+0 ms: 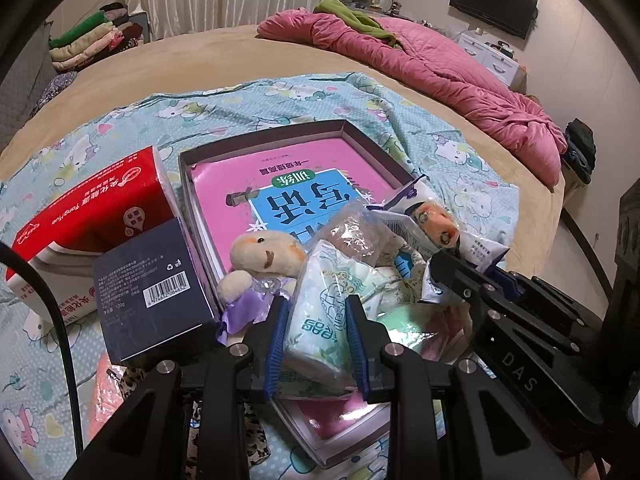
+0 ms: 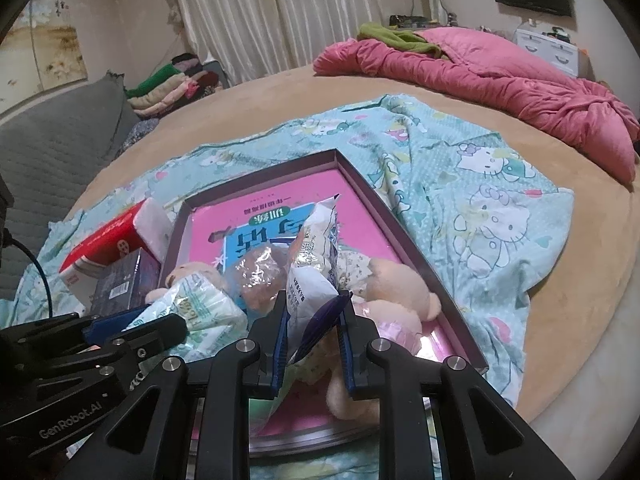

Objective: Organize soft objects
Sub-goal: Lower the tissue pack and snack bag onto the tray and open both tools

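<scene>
Two claws are at work over the shallow tray [image 1: 184,168] lying on the cartoon-print sheet [image 2: 480,184] on the bed; the left claw [image 1: 316,336] is clamped on a soft tissue pack [image 1: 324,304] at the tray's near edge, and the right claw [image 2: 312,344] is closed on a white and purple snack packet [image 2: 316,264] held above the tray's middle. I count one pink book [image 1: 248,184] flat in the tray, two plush toys, a cream one [image 1: 264,256] by the tray's left edge and a peach bear [image 2: 396,292] toward its right edge, and one clear bag [image 2: 260,272] between them; outside the left edge stand one red tissue box [image 1: 96,212] and one dark carton [image 1: 152,292]. The risk, as I judge it, is crowding; both claws sit near each other over a heaped pile, so a lift could drag the clear bag or a toy over the low rim; the slippery packet may also slide from its thin grip.
</scene>
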Demonstrator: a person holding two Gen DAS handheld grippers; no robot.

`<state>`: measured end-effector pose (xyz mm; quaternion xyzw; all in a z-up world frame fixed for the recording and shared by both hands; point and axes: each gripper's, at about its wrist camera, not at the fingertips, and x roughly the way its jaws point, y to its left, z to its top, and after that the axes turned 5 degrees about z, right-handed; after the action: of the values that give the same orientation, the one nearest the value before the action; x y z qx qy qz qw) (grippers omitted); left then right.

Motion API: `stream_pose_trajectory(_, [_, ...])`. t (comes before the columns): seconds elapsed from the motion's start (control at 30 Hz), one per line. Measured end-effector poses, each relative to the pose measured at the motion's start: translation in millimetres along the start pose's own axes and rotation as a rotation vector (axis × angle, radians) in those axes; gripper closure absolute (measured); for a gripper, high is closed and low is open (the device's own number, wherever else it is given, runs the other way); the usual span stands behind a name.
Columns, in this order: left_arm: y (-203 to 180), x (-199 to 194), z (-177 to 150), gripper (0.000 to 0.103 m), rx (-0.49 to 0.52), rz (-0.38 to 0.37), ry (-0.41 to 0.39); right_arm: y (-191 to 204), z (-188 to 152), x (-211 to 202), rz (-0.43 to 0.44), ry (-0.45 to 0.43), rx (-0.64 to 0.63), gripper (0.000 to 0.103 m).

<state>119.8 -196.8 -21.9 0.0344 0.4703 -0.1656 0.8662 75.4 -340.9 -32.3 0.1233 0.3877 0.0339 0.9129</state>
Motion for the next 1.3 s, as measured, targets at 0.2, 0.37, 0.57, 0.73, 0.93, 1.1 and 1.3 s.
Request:
stream_pose_trajectory(0.2, [-0.3,0.9,0.7,0.073,0.002,0.002,0.002,2.5,-1.7,4.3,0.011,0.012,-0.014,0.078])
stream_pose_trajectory(0.37, [-0.8,1.1,0.5,0.073,0.001,0.002,0.003,2.3,-2.7,4.0,0.017,0.01,-0.008,0.077])
stream_pose_trajectory(0.57, [-1.3,1.0,0.7,0.073,0.003,0.002,0.004,2.6,-1.7,0.5,0.026,-0.004,-0.003,0.07])
stream_pose_trajectory(0.73, [-2.1,1.8,0.8,0.073,0.008,0.002,0.007,-1.1,-0.5,-3.8,0.028,-0.022,0.011,0.07])
stream_pose_trajectory(0.93, [-2.7,1.3,1.7,0.073,0.008,-0.008,0.011,-5.8,0.8,-11.1,0.025,-0.051,0.031,0.066])
stream_pose_trajectory(1.1, [-5.9,0.0,3.2,0.073,0.016,-0.011,0.012,-10.1,2.4,-17.8,0.024,-0.079,0.047,0.059])
stream_pose_trajectory(1.3, [-7.3,-0.4,4.2,0.072,0.018,-0.015,0.017,-12.7,3.0,-21.7,0.022,-0.093,0.059,0.056])
